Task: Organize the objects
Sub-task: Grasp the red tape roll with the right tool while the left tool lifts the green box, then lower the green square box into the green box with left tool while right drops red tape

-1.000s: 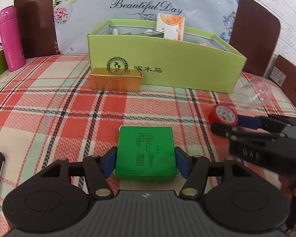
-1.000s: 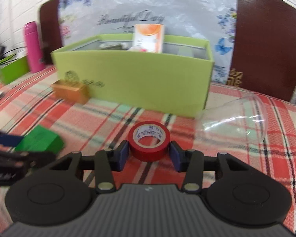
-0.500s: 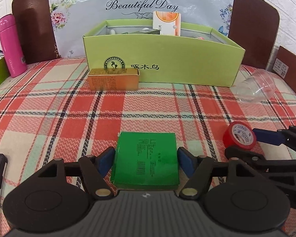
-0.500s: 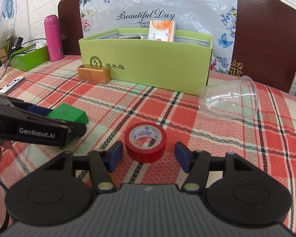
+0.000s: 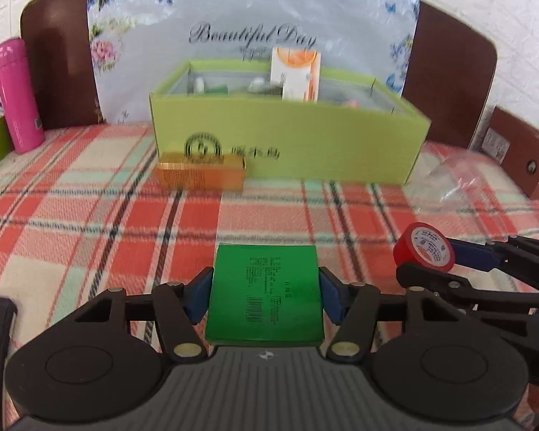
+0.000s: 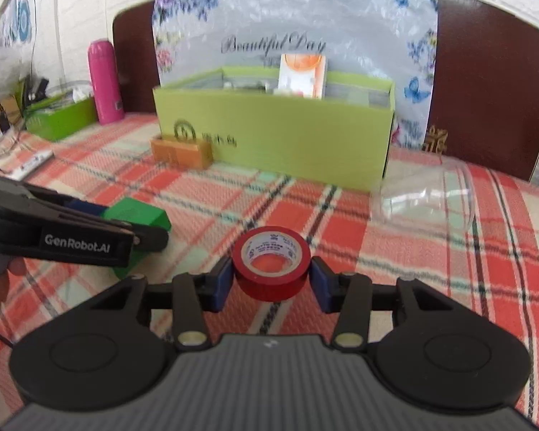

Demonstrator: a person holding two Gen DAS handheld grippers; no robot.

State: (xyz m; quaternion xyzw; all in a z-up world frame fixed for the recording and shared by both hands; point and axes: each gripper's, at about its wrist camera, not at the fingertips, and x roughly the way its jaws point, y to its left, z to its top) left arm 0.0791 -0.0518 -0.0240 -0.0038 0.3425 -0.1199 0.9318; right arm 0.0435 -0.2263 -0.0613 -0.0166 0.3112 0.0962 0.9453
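Left wrist: left hand-held gripper (image 5: pixel 265 296) level, clamping green box (image 5: pixel 265 305)

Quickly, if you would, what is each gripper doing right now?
Left gripper: shut on the green box.
Right gripper: shut on the red tape.

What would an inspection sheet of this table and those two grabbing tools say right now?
Surface: plaid tablecloth, flat.
Job's things: green box in left gripper; red tape roll in right gripper; gold box lying before the lime organizer box.
Clutter: clear plastic cup on its side; pink flask upright; green tray.
Grippers: both jaws closed on their items.
Cables: a few at far left.
Surroundings: floral "Beautiful Day" sheet, brown headboard.
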